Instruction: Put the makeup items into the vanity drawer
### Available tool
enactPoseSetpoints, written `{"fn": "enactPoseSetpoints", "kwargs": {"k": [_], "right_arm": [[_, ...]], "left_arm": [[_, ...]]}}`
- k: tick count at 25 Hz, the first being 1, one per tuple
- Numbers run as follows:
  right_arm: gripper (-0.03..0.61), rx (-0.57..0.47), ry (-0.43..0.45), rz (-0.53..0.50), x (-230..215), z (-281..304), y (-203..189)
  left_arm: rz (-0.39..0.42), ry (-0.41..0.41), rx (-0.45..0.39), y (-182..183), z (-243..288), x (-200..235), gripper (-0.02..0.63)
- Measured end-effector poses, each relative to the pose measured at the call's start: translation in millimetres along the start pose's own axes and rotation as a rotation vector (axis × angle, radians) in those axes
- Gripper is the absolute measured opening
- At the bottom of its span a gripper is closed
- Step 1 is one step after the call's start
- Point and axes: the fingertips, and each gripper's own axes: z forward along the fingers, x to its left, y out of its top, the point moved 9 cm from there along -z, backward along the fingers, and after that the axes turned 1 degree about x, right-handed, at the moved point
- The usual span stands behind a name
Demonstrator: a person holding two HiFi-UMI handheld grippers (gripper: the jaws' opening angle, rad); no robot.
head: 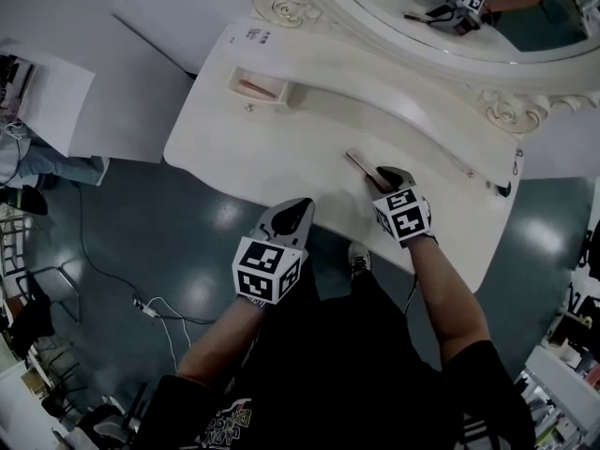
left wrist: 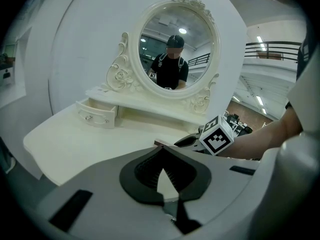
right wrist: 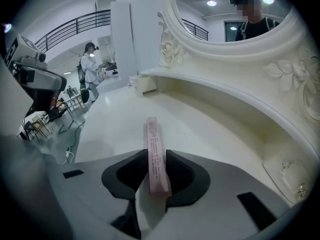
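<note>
A long pink makeup box (head: 360,166) lies on the cream vanity top (head: 281,148). My right gripper (head: 385,177) is down over its near end; in the right gripper view the pink box (right wrist: 154,149) runs straight out between the jaws, whose pads touch both its sides. The little drawer (head: 261,86) stands pulled out at the table's far left, something pink inside. My left gripper (head: 298,213) hovers at the table's front edge, jaws together and empty. From the left gripper (left wrist: 161,151) view, the drawer (left wrist: 97,115) is far left and the right gripper (left wrist: 192,141) close ahead.
An ornate oval mirror (head: 450,7) backs the table on a raised curved shelf (head: 403,82). A small dark item (head: 502,189) lies at the table's right end. Cables (head: 141,300) trail on the floor to the left. A person (right wrist: 90,66) stands far off.
</note>
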Motion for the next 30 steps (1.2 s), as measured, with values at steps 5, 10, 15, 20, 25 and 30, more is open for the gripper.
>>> {"fn": "enactPoseSetpoints", "kwargs": {"k": [5,10,15,20,25,30], "right_arm": [[0.115,-0.001,0.012,0.038,-1.8,-0.3,0.4],[0.112,-0.016,0.015,0.037,0.3,-3.6,2.1],[0.112,-0.033,0.023,0.051,3.3,-9.4,7.5],[0.111,-0.069,0.028,0.047,9.3,-17.1,16.8],[0.110,-0.128,0.043,0.038,19.5,-29.9,36.1],[0.110,-0.190,0.067,0.035,31.3,-43.4,58.1]], "left_arm": [[-0.002,-0.001,-0.003,0.3,0.7,-0.3,-0.002],[-0.002,0.003,-0.008,1.4,0.6,-0.8,-0.002],[-0.004,0.009,-0.021,3.8,-1.0,-1.1,-0.002],[-0.012,0.020,-0.039,4.6,-4.9,-0.1,-0.003],[-0.017,0.034,-0.063,6.2,-10.5,0.4,-0.003],[-0.020,0.052,-0.086,7.8,-18.2,2.7,-0.003]]}}
